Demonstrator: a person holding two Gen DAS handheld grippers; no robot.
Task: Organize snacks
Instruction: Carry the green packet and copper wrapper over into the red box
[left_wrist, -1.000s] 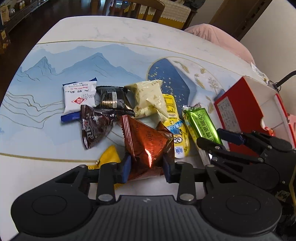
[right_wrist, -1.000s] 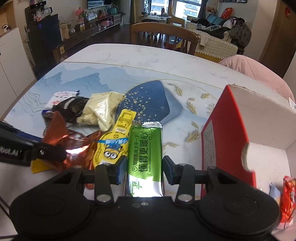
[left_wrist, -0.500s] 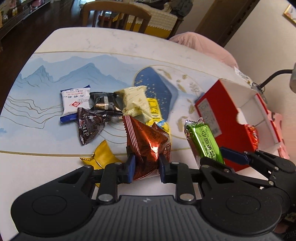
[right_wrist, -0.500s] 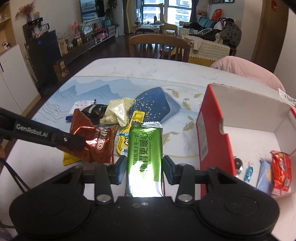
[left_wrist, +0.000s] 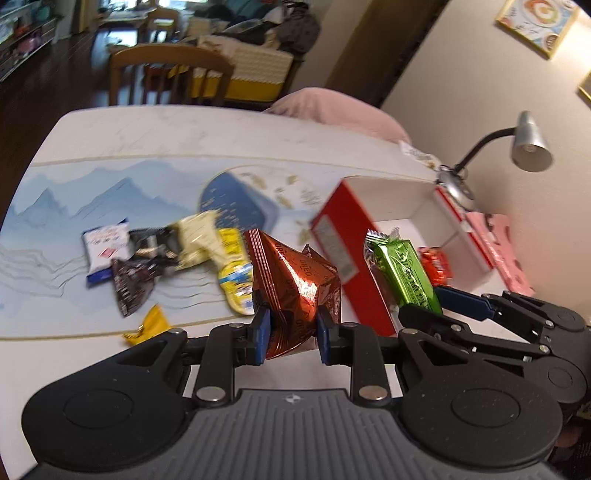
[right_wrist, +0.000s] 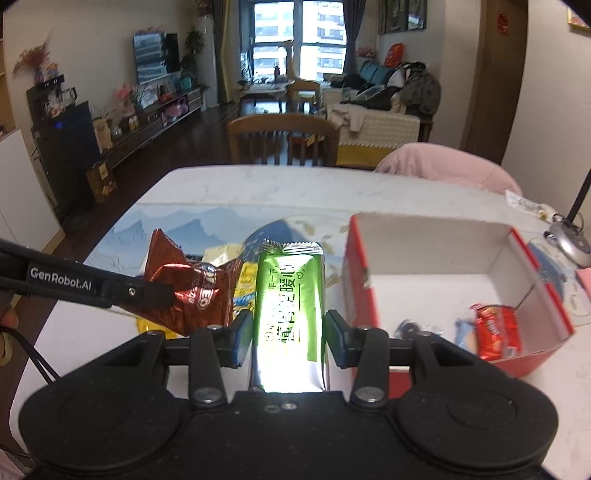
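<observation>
My left gripper (left_wrist: 291, 334) is shut on a crinkled copper-brown Oreo packet (left_wrist: 295, 280), held up off the table. My right gripper (right_wrist: 289, 338) is shut on a shiny green snack bar (right_wrist: 290, 295), also lifted. In the left wrist view the right gripper (left_wrist: 424, 301) shows at the right with the green bar (left_wrist: 402, 266), just in front of the red box (left_wrist: 340, 243). In the right wrist view the left gripper (right_wrist: 162, 293) comes in from the left with the Oreo packet (right_wrist: 192, 291). The open red box (right_wrist: 443, 291) with white inside lies to the right and holds a red packet (right_wrist: 496, 328) and small blue sweets.
Several loose snacks lie on the blue-patterned table mat (left_wrist: 74, 199): a white and blue packet (left_wrist: 105, 245), a dark brown packet (left_wrist: 129, 280), a cream packet (left_wrist: 195, 236), a yellow Minions pouch (left_wrist: 234, 273), a yellow wrapper (left_wrist: 151, 325). A desk lamp (left_wrist: 517, 147) stands behind the box. A wooden chair (right_wrist: 280, 138) stands at the table's far edge.
Both grippers have risen off the table with their packets and moved right toward the red box. The left jaws drew tighter on the Oreo packet.
</observation>
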